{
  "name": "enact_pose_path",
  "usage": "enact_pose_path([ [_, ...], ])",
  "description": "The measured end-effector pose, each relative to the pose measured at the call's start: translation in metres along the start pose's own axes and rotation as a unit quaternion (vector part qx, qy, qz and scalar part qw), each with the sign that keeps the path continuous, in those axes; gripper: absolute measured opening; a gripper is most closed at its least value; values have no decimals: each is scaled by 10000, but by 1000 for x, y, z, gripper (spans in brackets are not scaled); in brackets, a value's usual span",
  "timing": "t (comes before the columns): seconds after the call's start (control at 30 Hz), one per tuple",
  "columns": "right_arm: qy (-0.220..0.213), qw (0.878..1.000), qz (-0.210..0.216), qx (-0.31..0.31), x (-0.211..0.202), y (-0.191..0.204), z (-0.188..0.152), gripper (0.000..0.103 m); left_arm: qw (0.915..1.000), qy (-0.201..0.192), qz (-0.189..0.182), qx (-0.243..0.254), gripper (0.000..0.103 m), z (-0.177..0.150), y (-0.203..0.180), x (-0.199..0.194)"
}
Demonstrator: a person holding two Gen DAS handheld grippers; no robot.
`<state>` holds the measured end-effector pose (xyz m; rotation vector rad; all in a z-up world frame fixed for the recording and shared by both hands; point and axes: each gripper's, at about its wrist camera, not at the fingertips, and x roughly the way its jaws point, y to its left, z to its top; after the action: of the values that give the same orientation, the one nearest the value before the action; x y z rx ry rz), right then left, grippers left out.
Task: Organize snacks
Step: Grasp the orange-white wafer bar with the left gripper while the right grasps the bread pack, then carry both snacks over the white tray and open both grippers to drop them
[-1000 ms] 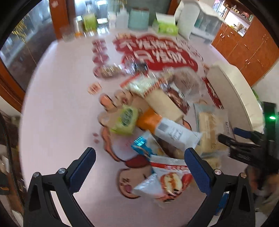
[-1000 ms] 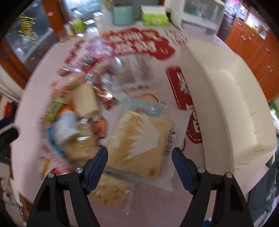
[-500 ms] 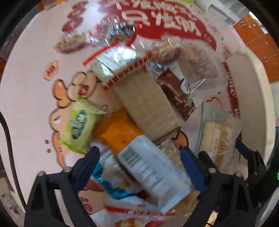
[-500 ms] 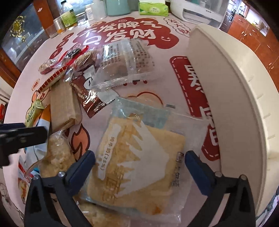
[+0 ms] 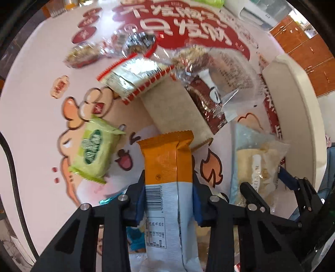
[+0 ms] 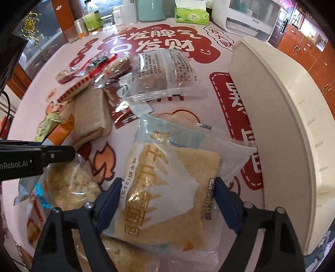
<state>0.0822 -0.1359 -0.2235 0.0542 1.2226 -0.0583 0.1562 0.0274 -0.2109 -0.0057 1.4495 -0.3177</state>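
My left gripper (image 5: 168, 200) is shut on an orange-and-white snack pack (image 5: 167, 167), its blue pads against both sides; the pack points away over the pile. My right gripper (image 6: 167, 200) has closed onto a clear bag of toast bread (image 6: 167, 184), its blue pads touching both edges. The bag also shows in the left wrist view (image 5: 257, 167). A green snack packet (image 5: 95, 150), a tan wafer block (image 5: 178, 110) and a brown wrapper (image 5: 207, 104) lie on the table. The left gripper's body shows in the right wrist view (image 6: 35, 154).
A cream plastic bin (image 6: 293, 125) stands at the right, also in the left wrist view (image 5: 301, 117). A clear printed bag (image 6: 165, 69) and small red-edged packs (image 6: 83, 81) lie farther back. Bottles, a tissue box (image 6: 191, 14) and a white appliance (image 6: 249, 18) line the far edge.
My left gripper has closed on the orange-and-white pack and turned it to point forward. My right gripper's pads have closed in onto the toast bag.
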Motion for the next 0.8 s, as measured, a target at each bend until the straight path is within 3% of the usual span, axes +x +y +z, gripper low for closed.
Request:
enact_pose_path([
  [0.07,-117,9999,59,-36,-10,0,-3,59,9997,-225,29,31,35,-5,2,-20],
  [0.23,-497,9976,437,192,-45,-10,-3,52,9963,-862,23,48,35,-7,9,-76],
  [0.4,-991,9923,587,458,-96,-26,-2,44,9885,-1473,-125,306,35,-9,-12,-126],
  [0.5,-1363,9872,508,652,-136,-46,1,44,9834,-1698,-292,576,35,-4,-44,-143],
  [0.63,-1822,9793,90,874,-180,-87,3,44,9781,-1812,-454,921,35,4,-102,-151],
  [0.8,-1933,9746,-333,1085,-195,-155,9,46,9727,-1832,-541,1319,36,20,-187,-144],
])
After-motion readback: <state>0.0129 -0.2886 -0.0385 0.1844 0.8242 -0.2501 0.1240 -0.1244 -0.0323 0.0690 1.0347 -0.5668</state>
